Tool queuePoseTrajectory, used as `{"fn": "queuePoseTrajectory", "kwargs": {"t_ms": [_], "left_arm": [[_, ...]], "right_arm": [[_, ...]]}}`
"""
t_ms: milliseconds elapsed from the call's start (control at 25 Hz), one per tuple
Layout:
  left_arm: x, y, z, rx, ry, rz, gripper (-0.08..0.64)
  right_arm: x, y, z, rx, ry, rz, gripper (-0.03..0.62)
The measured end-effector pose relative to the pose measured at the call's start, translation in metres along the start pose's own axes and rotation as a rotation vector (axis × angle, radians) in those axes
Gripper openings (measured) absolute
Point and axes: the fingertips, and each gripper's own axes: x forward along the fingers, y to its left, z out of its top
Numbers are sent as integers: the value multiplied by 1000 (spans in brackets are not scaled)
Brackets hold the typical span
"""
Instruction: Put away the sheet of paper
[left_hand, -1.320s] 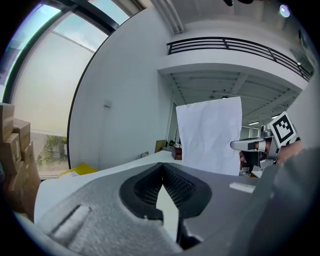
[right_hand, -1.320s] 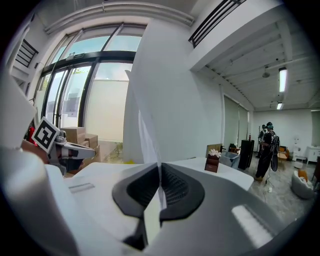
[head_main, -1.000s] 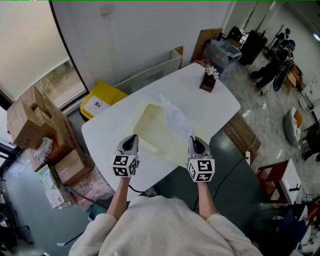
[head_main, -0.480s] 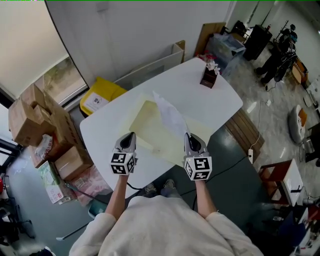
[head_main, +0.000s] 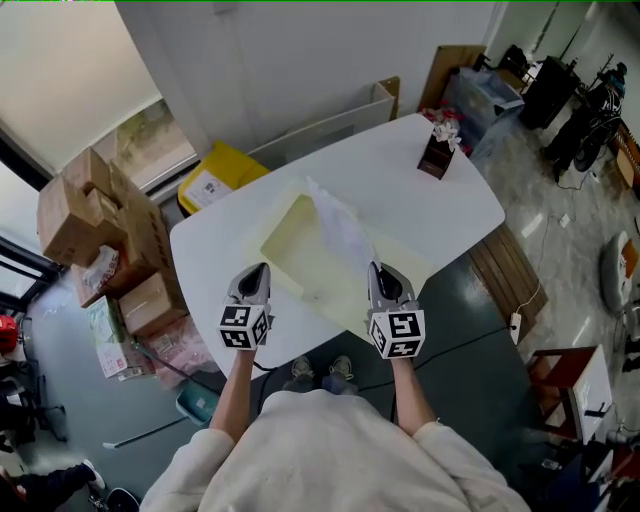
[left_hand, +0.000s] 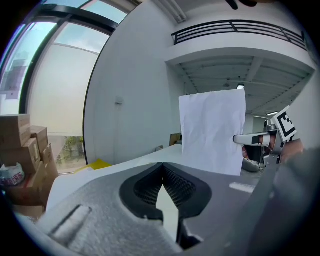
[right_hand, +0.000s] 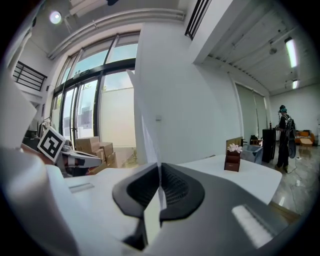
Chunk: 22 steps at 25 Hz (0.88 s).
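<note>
A white sheet of paper (head_main: 340, 225) stands upright over a pale yellow folder (head_main: 287, 247) that lies flat on the white table (head_main: 400, 180). My right gripper (head_main: 378, 268) is shut on the sheet's lower near corner; in the right gripper view the paper's edge (right_hand: 145, 130) rises straight out of the closed jaws (right_hand: 159, 172). My left gripper (head_main: 262, 268) hovers at the folder's near left edge, shut, with nothing in it (left_hand: 161, 172). Its view shows the flat face of the paper (left_hand: 212, 132) and the right gripper (left_hand: 250, 139) pinching it.
A brown box with tissue (head_main: 438, 150) stands at the table's far right corner. Cardboard boxes (head_main: 90, 215) and a yellow bin (head_main: 225, 175) sit on the floor to the left. A wooden bench (head_main: 510, 280) lies right of the table. A person (right_hand: 284, 132) stands far off.
The head view has shifted a little to the right. The right gripper still holds the paper upright, and both grippers stay near the folder's near edge.
</note>
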Motion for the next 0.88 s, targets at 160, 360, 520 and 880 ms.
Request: {"fn": "queuePoseTrajectory", "kwargs": {"t_ms": [160, 360, 520, 880], "left_arm": [[-2, -5, 1, 21, 4, 30, 0], [-5, -5, -7, 18, 19, 55, 0], [-1, -5, -13, 10, 26, 39, 0], [5, -4, -22, -10, 32, -29, 0]], "right_arm": [[5, -6, -5, 19, -2, 35, 3], [9, -3, -10, 26, 6, 73, 2], [12, -1, -11, 35, 10, 73, 2], [17, 3, -15, 198, 13, 43, 2]]}}
